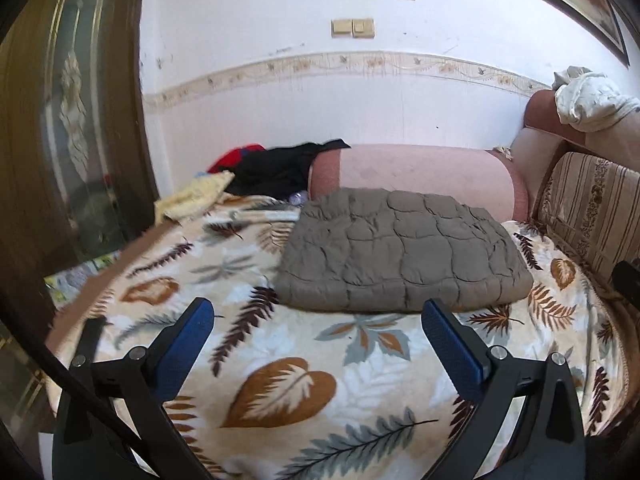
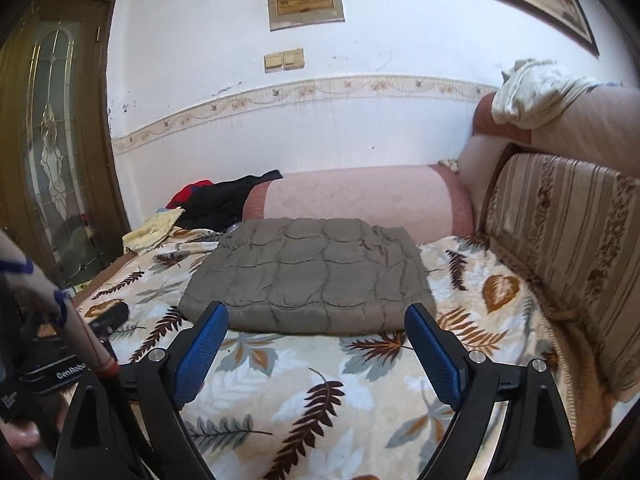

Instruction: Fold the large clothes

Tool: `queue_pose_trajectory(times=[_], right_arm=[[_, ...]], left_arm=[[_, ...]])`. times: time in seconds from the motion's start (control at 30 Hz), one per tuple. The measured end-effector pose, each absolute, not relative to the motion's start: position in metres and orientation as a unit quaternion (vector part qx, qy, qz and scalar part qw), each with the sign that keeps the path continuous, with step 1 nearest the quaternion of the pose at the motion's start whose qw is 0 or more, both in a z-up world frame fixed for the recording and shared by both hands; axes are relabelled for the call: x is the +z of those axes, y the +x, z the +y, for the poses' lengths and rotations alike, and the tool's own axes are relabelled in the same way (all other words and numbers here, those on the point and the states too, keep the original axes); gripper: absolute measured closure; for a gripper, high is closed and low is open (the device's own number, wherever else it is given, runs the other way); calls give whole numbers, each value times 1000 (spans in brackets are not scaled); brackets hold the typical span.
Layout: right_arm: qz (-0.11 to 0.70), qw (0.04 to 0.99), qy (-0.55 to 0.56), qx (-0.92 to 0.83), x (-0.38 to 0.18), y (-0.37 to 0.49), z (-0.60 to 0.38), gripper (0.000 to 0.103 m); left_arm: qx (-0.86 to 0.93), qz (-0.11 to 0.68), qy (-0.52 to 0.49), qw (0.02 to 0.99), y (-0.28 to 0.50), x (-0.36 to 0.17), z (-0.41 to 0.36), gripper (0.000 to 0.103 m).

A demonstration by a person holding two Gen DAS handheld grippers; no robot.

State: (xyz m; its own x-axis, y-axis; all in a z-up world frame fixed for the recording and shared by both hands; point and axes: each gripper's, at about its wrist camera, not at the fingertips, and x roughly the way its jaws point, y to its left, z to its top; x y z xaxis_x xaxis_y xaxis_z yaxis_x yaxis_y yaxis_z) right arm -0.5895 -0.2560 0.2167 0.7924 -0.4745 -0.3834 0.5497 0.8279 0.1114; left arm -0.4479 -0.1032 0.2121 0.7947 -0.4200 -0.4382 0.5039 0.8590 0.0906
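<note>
**Folded quilted garment on the leaf blanket, both claws spread and empty**

Blue-padded fingers (image 1: 192, 332) of the left gripper (image 1: 318, 322) fill the bottom of the left wrist view, spread wide with nothing between them. They hang above a leaf-patterned blanket (image 1: 280, 384) that covers the sofa seat. Just past the fingertips lies the grey-brown quilted garment (image 1: 400, 248), folded into a thick, roughly rectangular pad that rests flat on the blanket.

From the right wrist view, the right gripper (image 2: 316, 326) is likewise wide open and holds nothing, its tips near the garment's (image 2: 308, 276) front edge without touching it. Part of the left gripper's black body (image 2: 56, 372) shows at the lower left of this view.

Behind the garment a pink bolster cushion (image 2: 360, 200) runs along the white wall (image 2: 240, 112). A black cloth (image 2: 224, 200) drapes over the bolster's left end, with a red item (image 2: 192, 190) behind it and a pale yellow cloth (image 2: 154, 228) beside it on the blanket's edge. A striped back cushion (image 2: 560, 240) stands at the right, and a white cloth (image 2: 532, 96) lies bunched on top of the sofa back. A wooden door with decorative glass (image 2: 52, 160) stands at the left.
</note>
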Motion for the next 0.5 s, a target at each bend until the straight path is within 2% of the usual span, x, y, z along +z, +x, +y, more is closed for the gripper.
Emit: queue_pose_trajectory(times=[0.5], right_arm=[[166, 947, 83, -264, 231, -595, -224, 7]], left_arm=[[-231, 220, 116, 941, -457, 216, -88, 0]])
